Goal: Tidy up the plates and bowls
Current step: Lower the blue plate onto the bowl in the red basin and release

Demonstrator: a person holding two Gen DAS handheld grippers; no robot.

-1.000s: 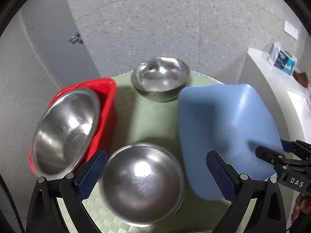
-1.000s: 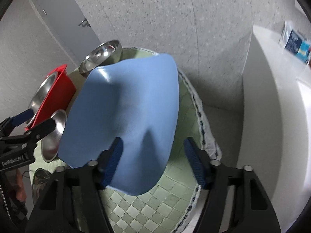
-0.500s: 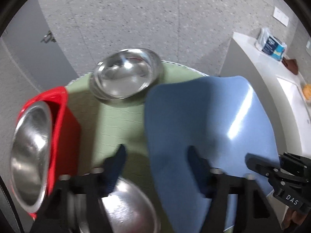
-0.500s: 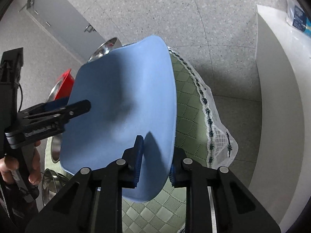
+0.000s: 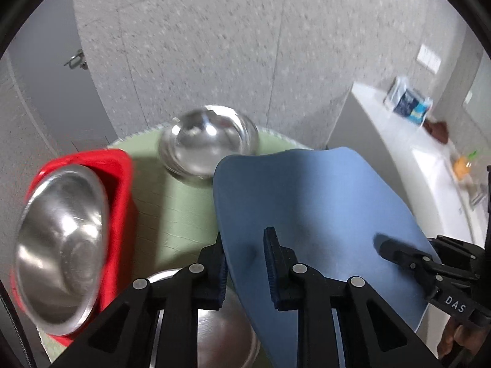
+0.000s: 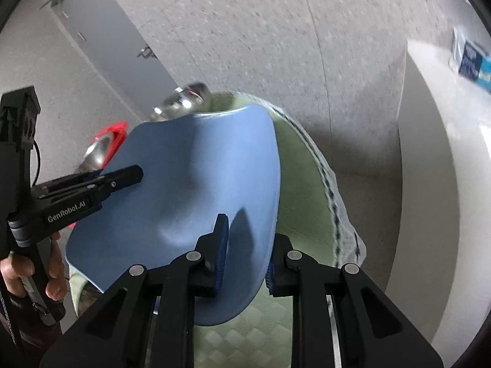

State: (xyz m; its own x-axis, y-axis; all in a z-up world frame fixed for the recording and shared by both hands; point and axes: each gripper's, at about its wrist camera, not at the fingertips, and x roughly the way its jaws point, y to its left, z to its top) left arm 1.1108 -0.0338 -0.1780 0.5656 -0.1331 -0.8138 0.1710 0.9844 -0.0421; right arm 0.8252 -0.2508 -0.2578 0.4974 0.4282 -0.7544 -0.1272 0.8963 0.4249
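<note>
A large blue plate [image 5: 307, 214] hangs tilted over the green-clothed table [image 5: 172, 214], gripped from two sides. My left gripper [image 5: 245, 263] is shut on its left rim, one pad above and one beneath. In the right wrist view the blue plate [image 6: 199, 184] fills the middle, and my right gripper [image 6: 245, 254] is shut on its near right edge. The left gripper [image 6: 122, 178] shows there too, clamped on the plate's left side. A steel bowl [image 5: 208, 141] sits at the table's far edge, and another steel bowl [image 5: 224, 331] lies under my left fingers.
A red bin [image 5: 122, 190] at the left holds a tilted steel bowl [image 5: 61, 260]. A white counter [image 5: 414, 159] with a blue packet [image 5: 408, 104] stands to the right, beyond a gap of grey speckled floor. A person's hand [image 6: 18, 273] holds the left gripper's handle.
My left gripper moved right from above the near steel bowl to the plate's left rim and shut on it. The right gripper shut on the plate's near edge, and the plate rose slightly.
</note>
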